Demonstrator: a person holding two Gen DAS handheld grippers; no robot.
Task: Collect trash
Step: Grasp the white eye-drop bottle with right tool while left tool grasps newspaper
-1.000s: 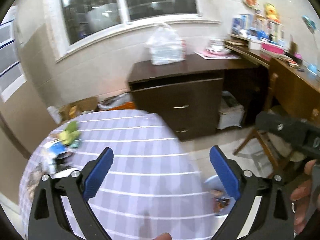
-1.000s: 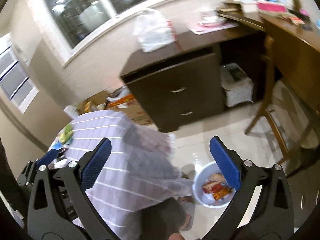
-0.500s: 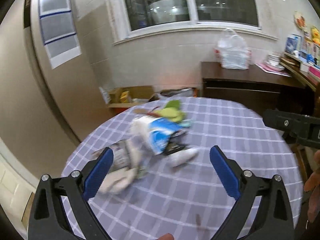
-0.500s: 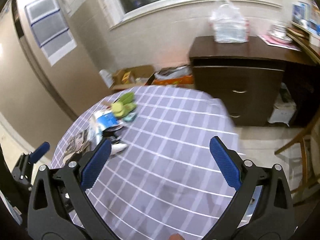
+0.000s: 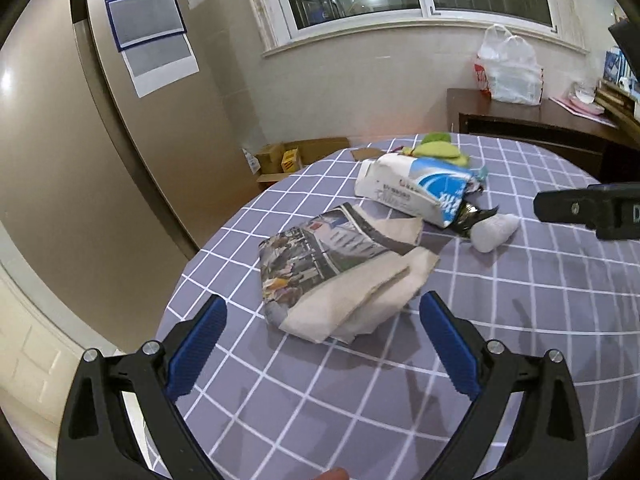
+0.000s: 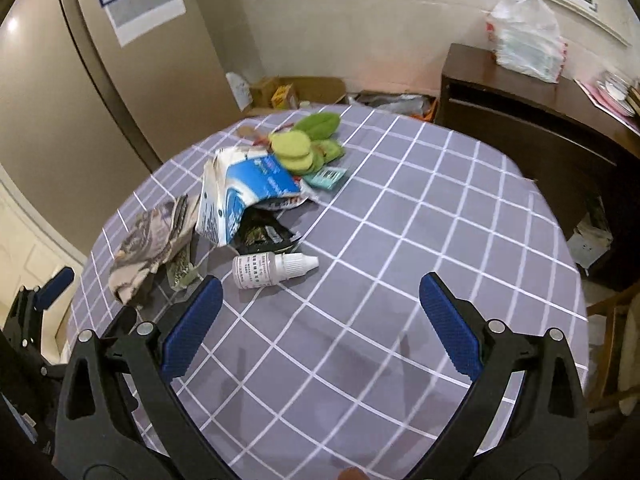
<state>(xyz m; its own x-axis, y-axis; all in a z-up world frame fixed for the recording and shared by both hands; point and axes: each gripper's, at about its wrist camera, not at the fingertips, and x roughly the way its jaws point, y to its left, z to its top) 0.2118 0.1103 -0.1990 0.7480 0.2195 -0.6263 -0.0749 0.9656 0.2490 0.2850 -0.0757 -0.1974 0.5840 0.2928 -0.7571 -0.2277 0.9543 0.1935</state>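
Trash lies on a round table with a purple checked cloth (image 5: 520,320). A crumpled newspaper (image 5: 344,268) lies just ahead of my open, empty left gripper (image 5: 322,328). Behind it are a white and blue bag (image 5: 416,188), a small white bottle (image 5: 494,232) and green scraps (image 5: 438,148). In the right wrist view my right gripper (image 6: 316,312) is open and empty above the cloth (image 6: 400,260). The white bottle (image 6: 272,266) lies just beyond its left finger, with the bag (image 6: 240,196), a black wrapper (image 6: 262,234), the newspaper (image 6: 148,244) and green scraps (image 6: 308,140) further left and back.
A dark wooden cabinet (image 6: 520,120) with a white plastic bag (image 6: 524,36) on it stands behind the table at the right. Cardboard boxes (image 6: 296,88) sit on the floor by the wall. A wooden chair (image 6: 616,340) stands at the right edge.
Both grippers swung left from the floor basin and cabinet to the table. They have come closer to the trash pile. Both stay open.
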